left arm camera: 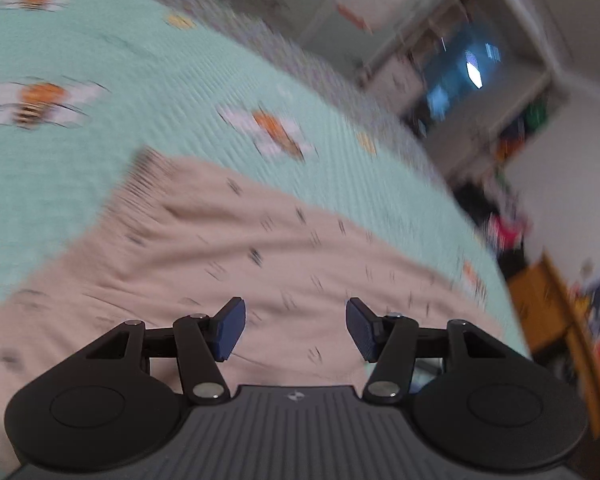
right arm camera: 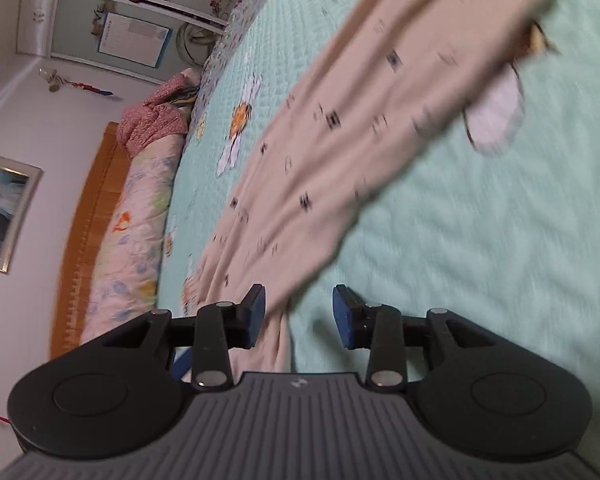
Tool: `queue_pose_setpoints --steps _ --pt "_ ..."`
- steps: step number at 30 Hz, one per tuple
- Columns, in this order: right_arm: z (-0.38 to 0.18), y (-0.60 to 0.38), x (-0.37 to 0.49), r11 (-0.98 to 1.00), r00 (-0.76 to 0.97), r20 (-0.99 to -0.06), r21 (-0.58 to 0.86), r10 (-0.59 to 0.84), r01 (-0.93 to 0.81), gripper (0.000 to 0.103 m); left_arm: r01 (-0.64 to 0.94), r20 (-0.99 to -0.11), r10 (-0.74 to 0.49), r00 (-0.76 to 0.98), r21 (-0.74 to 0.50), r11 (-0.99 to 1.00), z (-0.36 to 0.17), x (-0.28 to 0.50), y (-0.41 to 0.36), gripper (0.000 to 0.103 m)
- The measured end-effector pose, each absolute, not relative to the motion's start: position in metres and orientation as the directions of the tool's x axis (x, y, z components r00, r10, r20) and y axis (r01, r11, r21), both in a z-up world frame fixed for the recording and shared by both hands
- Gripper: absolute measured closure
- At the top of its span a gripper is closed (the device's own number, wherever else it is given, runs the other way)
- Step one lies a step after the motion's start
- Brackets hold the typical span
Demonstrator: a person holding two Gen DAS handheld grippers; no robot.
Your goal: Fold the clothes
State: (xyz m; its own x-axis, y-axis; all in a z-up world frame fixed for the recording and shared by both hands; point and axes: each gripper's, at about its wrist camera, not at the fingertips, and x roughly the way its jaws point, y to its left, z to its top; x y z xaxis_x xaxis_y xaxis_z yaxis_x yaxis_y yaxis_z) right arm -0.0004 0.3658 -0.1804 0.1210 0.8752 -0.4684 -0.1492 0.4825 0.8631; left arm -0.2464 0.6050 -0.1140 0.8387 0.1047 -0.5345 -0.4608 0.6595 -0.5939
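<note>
A pale pink garment (left arm camera: 228, 248) with small dark marks lies spread on a mint-green bedspread (left arm camera: 100, 60) printed with bees and flowers. My left gripper (left arm camera: 296, 328) hovers over the garment, open, with nothing between its blue pads. In the right wrist view the same pink garment (right arm camera: 340, 128) runs diagonally across the bedspread (right arm camera: 480, 240). My right gripper (right arm camera: 299, 316) is open just above the garment's near edge; the cloth passes under its left fingertip (right arm camera: 256, 320). Both views are blurred by motion.
A rolled floral quilt (right arm camera: 132, 232) and a pink patterned cloth (right arm camera: 156, 120) lie along the wooden headboard (right arm camera: 88, 216). White shelves (left arm camera: 480, 92) and a wooden piece of furniture (left arm camera: 548, 304) stand beyond the bed's edge. Pictures hang on the wall (right arm camera: 4, 208).
</note>
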Motion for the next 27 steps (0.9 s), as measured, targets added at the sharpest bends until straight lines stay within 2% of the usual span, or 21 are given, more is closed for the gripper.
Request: queue_pose_setpoints --steps 4,8,11,18,21,27 --pt "-0.178 0.357 -0.007 0.49 0.108 -0.478 0.851 0.871 -0.188 0.063 -0.563 -0.582 0.208 0.786 -0.535 0.63 -0.106 -0.264 0.642 0.044" --pt "-0.183 0.35 -0.003 0.469 0.107 -0.457 0.873 0.883 -0.134 0.063 -0.596 -0.611 0.238 0.756 -0.491 0.635 -0.103 -0.256 0.681 0.044" --pt "-0.188 0.346 -0.001 0.445 0.109 -0.434 0.89 0.894 -0.099 0.063 -0.591 -0.635 0.235 0.736 -0.433 0.681 -0.105 -0.234 0.701 0.044" --pt "-0.17 0.361 -0.013 0.498 0.098 -0.49 0.831 0.866 -0.249 0.062 -0.479 -0.659 0.209 0.723 -0.259 0.839 -0.117 -0.195 0.702 0.044" --pt "-0.162 0.367 -0.018 0.518 0.101 -0.514 0.799 0.852 -0.305 0.059 -0.449 -0.657 0.209 0.724 -0.22 0.866 -0.12 -0.185 0.698 0.044" --pt "-0.161 0.367 -0.021 0.53 0.118 -0.52 0.793 0.846 -0.301 0.056 -0.454 -0.666 0.232 0.709 -0.179 0.873 -0.125 -0.179 0.696 0.047"
